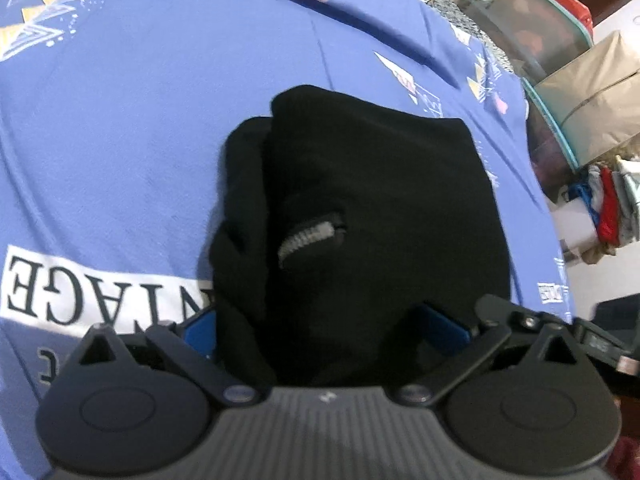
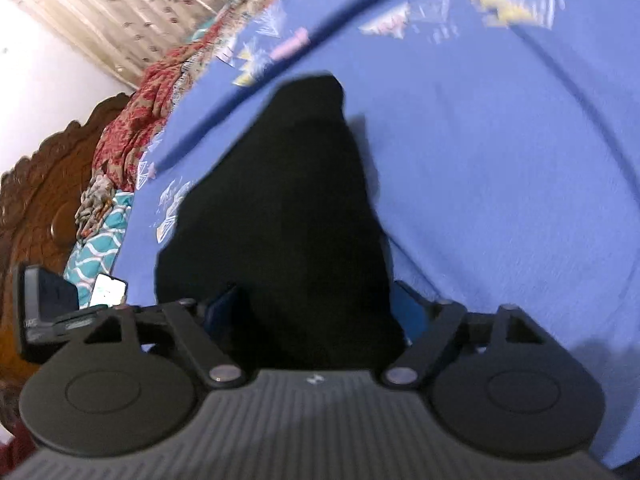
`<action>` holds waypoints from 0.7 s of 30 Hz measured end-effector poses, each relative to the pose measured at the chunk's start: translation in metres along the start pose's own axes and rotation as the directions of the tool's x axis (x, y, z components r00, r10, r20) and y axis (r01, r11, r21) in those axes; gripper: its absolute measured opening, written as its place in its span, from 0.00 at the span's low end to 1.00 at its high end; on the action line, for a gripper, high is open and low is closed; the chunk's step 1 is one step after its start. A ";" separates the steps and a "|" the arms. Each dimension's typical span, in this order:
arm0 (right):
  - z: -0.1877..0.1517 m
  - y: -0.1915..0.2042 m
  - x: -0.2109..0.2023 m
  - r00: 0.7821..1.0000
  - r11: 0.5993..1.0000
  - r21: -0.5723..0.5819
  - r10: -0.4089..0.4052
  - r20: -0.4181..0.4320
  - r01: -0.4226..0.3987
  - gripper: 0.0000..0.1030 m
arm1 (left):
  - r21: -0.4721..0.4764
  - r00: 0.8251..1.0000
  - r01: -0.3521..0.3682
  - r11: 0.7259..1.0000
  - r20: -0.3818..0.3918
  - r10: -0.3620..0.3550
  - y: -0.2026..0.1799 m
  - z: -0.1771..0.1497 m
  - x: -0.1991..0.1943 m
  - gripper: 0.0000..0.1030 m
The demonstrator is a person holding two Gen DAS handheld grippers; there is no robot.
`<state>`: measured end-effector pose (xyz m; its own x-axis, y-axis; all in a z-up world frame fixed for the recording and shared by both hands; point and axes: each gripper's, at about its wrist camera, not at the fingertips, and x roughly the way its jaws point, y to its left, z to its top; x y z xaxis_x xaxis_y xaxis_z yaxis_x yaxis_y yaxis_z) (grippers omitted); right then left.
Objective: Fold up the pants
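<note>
Blue printed bedsheet point(image 1: 140, 140); black folded pants point(image 1: 360, 208) lying on it.

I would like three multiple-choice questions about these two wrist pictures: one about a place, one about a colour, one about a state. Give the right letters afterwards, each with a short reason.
1. Where do the folded black pants lie?
A. on the blue printed bedsheet
B. on a wooden floor
C. inside a plastic box

2. What colour is the band on the sheet that bears large dark letters?
A. red
B. white
C. green

3. How does the right gripper stand?
A. shut with nothing between its fingers
B. out of sight
C. jaws wide apart, black cloth between them

Answers:
1 A, since blue sheet surrounds the pants in both views.
2 B, since the left wrist view shows dark letters on a white band.
3 C, since the right wrist view shows both blue pads spread at either side of the cloth.
</note>
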<state>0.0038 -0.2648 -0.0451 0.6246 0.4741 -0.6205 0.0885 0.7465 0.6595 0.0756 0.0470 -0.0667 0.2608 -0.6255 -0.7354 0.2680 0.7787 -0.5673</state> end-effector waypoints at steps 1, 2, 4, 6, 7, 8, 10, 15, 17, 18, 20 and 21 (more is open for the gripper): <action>0.000 -0.004 0.000 1.000 0.999 0.029 0.024 0.005 -0.025 0.86 | -0.011 1.000 0.016 1.000 -0.002 -0.016 -0.001 -0.002 0.000 1.00; 0.001 -0.005 -0.003 0.999 0.998 0.044 0.036 0.008 -0.036 0.86 | -0.021 1.000 0.029 0.999 -0.003 -0.029 0.000 -0.003 0.000 1.00; 0.001 -0.007 -0.006 0.999 0.997 0.057 0.050 0.008 -0.051 0.87 | -0.029 0.999 0.036 0.999 -0.003 -0.036 0.000 -0.004 0.003 1.00; 0.002 -0.007 -0.009 0.998 0.996 0.059 0.060 0.012 -0.061 0.88 | -0.028 0.999 0.039 0.999 -0.003 -0.039 -0.001 -0.004 0.005 1.00; 0.001 -0.007 -0.010 0.998 0.996 0.055 0.065 0.014 -0.066 0.88 | -0.027 0.999 0.040 0.999 -0.002 -0.040 0.001 -0.005 0.004 1.00; 0.000 -0.004 -0.009 0.998 0.996 0.053 0.068 0.017 -0.069 0.90 | -0.026 0.999 0.039 0.999 -0.001 -0.039 0.002 -0.006 0.003 1.00; -0.001 -0.004 -0.010 0.997 0.996 0.047 0.080 0.023 -0.081 0.94 | -0.023 0.999 0.037 0.999 0.000 -0.037 0.000 -0.006 0.004 1.00; -0.002 -0.003 -0.005 0.993 0.993 0.031 0.111 0.042 -0.113 1.00 | -0.019 0.999 0.039 0.999 0.001 -0.039 0.001 -0.008 0.003 1.00; -0.002 -0.001 -0.004 0.994 0.994 0.022 0.103 0.042 -0.104 1.00 | -0.021 0.999 0.038 0.999 0.003 -0.038 0.000 -0.009 0.004 1.00; -0.002 -0.001 -0.004 0.994 0.995 0.021 0.101 0.043 -0.102 1.00 | -0.021 0.999 0.037 0.999 0.004 -0.037 0.000 -0.009 0.003 1.00; -0.001 -0.001 -0.004 0.994 0.995 0.019 0.101 0.041 -0.102 1.00 | -0.021 0.999 0.035 0.999 0.005 -0.035 -0.001 -0.010 0.003 1.00; -0.001 -0.002 -0.005 0.994 0.994 0.020 0.103 0.039 -0.104 1.00 | -0.022 0.999 0.035 0.999 0.005 -0.035 -0.001 -0.010 0.003 1.00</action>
<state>0.0002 -0.2679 -0.0436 0.6604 0.5297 -0.5323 0.0384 0.6841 0.7284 0.0667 0.0449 -0.0715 0.2562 -0.6525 -0.7132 0.2567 0.7572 -0.6006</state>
